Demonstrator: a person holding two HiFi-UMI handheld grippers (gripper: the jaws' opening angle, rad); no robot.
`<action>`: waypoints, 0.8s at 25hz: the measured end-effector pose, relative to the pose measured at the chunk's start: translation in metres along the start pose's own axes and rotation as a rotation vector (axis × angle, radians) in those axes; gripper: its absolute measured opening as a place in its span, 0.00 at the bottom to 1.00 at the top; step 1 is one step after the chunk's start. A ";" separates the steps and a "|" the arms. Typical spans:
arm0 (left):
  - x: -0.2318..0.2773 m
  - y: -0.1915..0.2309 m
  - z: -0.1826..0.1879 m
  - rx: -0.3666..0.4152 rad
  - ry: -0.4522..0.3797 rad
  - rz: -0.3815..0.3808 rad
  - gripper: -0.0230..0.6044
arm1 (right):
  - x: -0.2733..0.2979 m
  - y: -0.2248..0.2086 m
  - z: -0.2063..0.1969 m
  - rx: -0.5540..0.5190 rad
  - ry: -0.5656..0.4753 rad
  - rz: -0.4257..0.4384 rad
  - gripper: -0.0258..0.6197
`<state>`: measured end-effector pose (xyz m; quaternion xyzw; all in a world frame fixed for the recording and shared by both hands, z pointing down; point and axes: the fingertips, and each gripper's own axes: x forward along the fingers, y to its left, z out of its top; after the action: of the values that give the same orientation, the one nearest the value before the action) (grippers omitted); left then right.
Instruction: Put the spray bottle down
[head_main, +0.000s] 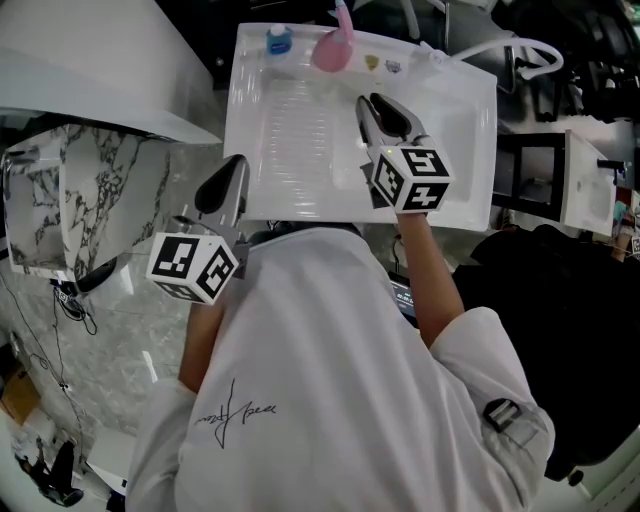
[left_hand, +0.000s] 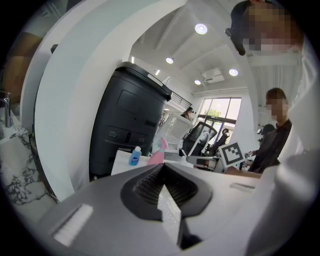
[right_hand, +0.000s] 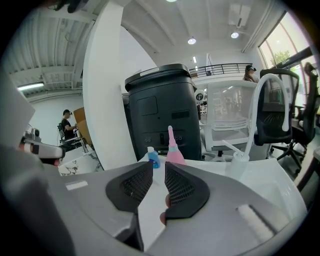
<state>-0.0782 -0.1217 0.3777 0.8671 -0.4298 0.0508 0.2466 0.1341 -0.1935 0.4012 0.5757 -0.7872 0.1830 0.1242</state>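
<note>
A pink spray bottle (head_main: 334, 48) stands upright at the far edge of the white table (head_main: 460, 150), beside a small blue bottle (head_main: 279, 40). My right gripper (head_main: 367, 100) hovers over the table on the near side of the bottle, apart from it. In the right gripper view its jaws (right_hand: 159, 172) stand a narrow gap apart with nothing between them, and the pink bottle (right_hand: 173, 149) and blue bottle (right_hand: 153, 157) show just past the tips. My left gripper (head_main: 236, 165) stays at the table's near edge, shut and empty (left_hand: 163, 167).
Two small items (head_main: 382, 65) and a clear bottle (right_hand: 237, 162) sit near the table's far right. Behind the table stand a large black bin (right_hand: 160, 112) and a white pillar (right_hand: 102, 100), with an office chair (right_hand: 272, 107) to the right. A marble counter (head_main: 70, 200) lies to the left.
</note>
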 end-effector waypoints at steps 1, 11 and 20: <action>-0.001 0.000 0.000 -0.001 -0.002 0.000 0.12 | -0.002 0.000 0.000 0.001 0.000 -0.003 0.14; -0.007 0.002 -0.007 0.000 -0.001 0.004 0.12 | -0.025 0.009 -0.006 0.009 0.015 0.002 0.11; -0.016 0.001 -0.007 0.010 -0.015 -0.002 0.12 | -0.051 0.009 -0.001 0.018 -0.001 -0.016 0.08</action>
<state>-0.0883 -0.1080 0.3793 0.8690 -0.4307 0.0462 0.2391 0.1415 -0.1472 0.3799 0.5830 -0.7810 0.1887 0.1202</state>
